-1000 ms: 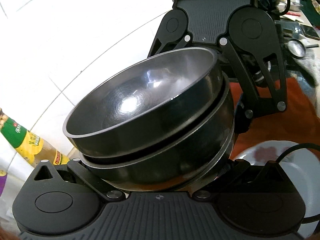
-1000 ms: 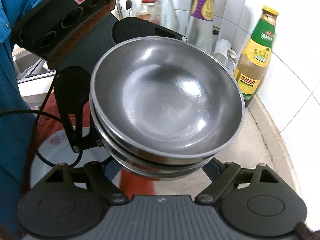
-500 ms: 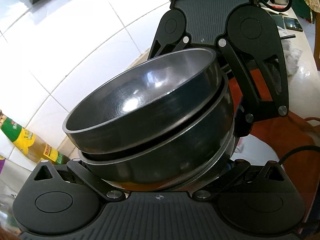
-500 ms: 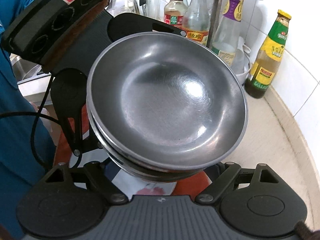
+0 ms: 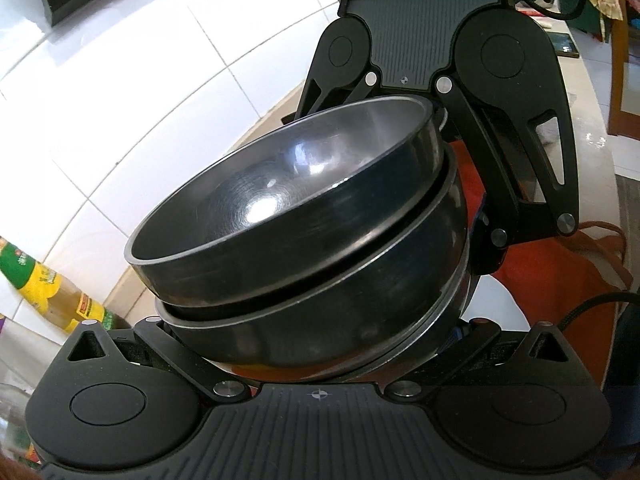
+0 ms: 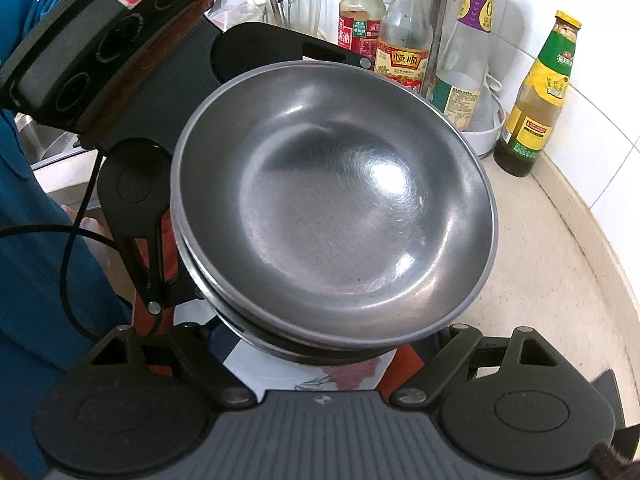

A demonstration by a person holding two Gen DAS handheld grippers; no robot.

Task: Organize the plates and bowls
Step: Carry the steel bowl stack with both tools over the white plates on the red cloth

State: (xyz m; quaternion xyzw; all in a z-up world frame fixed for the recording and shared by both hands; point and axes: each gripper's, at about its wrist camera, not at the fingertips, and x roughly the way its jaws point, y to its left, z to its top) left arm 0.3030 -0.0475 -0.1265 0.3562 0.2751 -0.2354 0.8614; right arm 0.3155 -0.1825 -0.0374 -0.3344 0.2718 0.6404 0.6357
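White tiles are lining the wall as the stacked metal bowls [image 6: 332, 216] are hanging tilted above the desk [image 6: 552, 280], pinched from opposite sides between the left tool [image 6: 176, 296] and the right tool [image 5: 452, 184], each gripping the stack. They're shiny, scuffed, nested unevenly. One side easing off could be sending them clattering toward the bottles [image 6: 404, 56].

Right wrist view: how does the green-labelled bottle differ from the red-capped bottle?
The green-labelled bottle has a yellow cap and darker contents; the red-capped bottle holds pale liquid. The green-labelled bottle shows whole beside the tiled wall; the red-capped bottle is partly hidden behind the stacked bowls. Both stand upright.
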